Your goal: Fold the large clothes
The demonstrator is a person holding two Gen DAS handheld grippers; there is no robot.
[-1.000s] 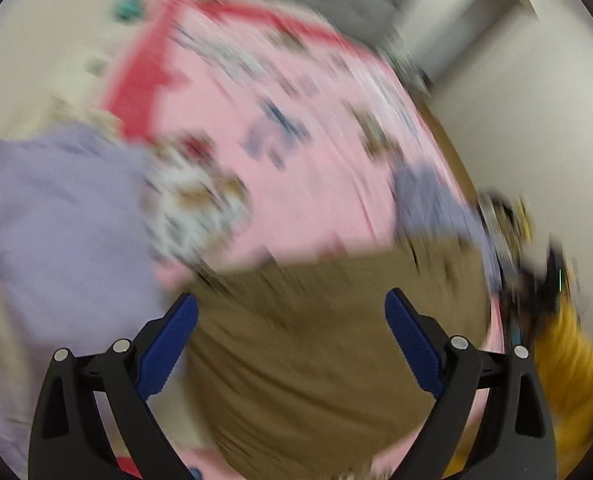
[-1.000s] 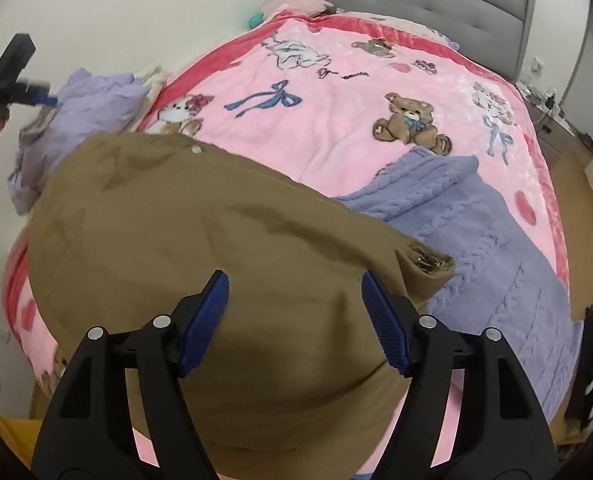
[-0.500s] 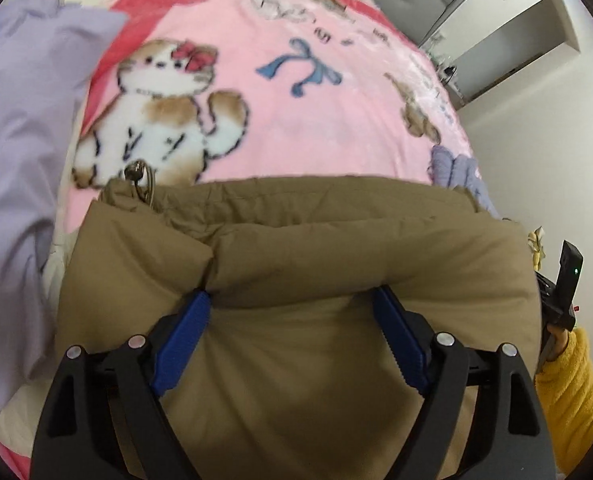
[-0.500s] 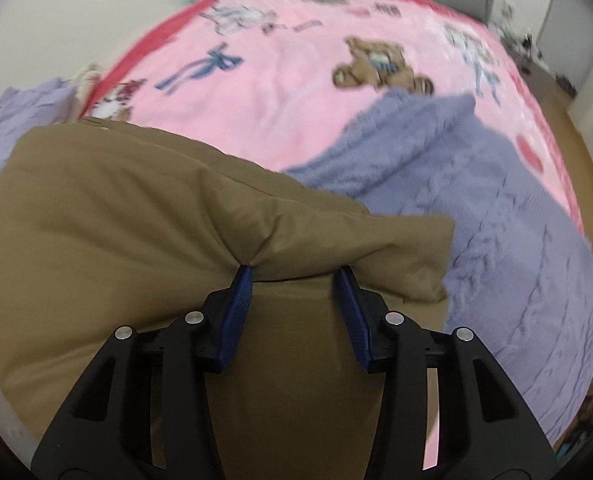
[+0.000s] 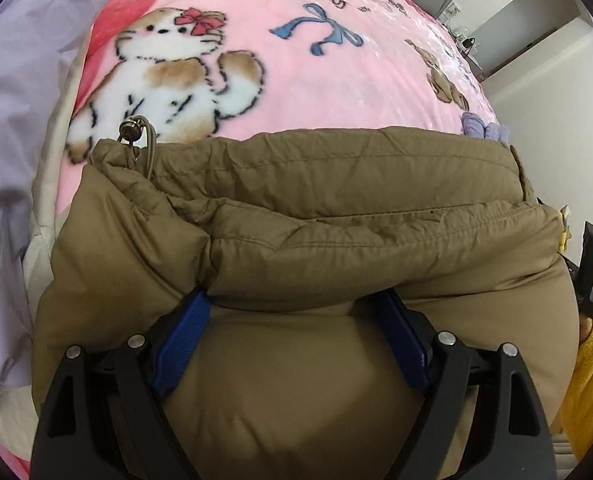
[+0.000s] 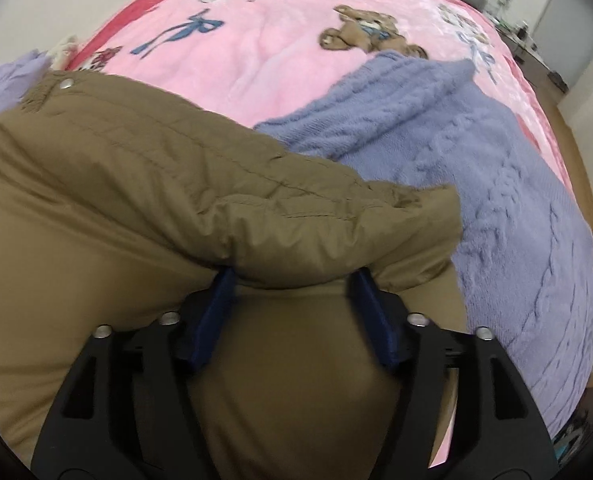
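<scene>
Both claws press into the brown coat [image 5: 336, 208] on the bed [image 5: 296, 80]: left gripper [image 5: 292, 304] wide around a fold, right gripper [image 6: 292, 280] just reopened, fold between its jaws.

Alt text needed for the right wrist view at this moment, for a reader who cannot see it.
The right gripper straddles a puffy fold of a tan padded jacket on a bed; its jaws have just been opening, with the fold between them. Beside the jacket lies a lavender cable-knit sweater on a pink cartoon blanket.
</scene>
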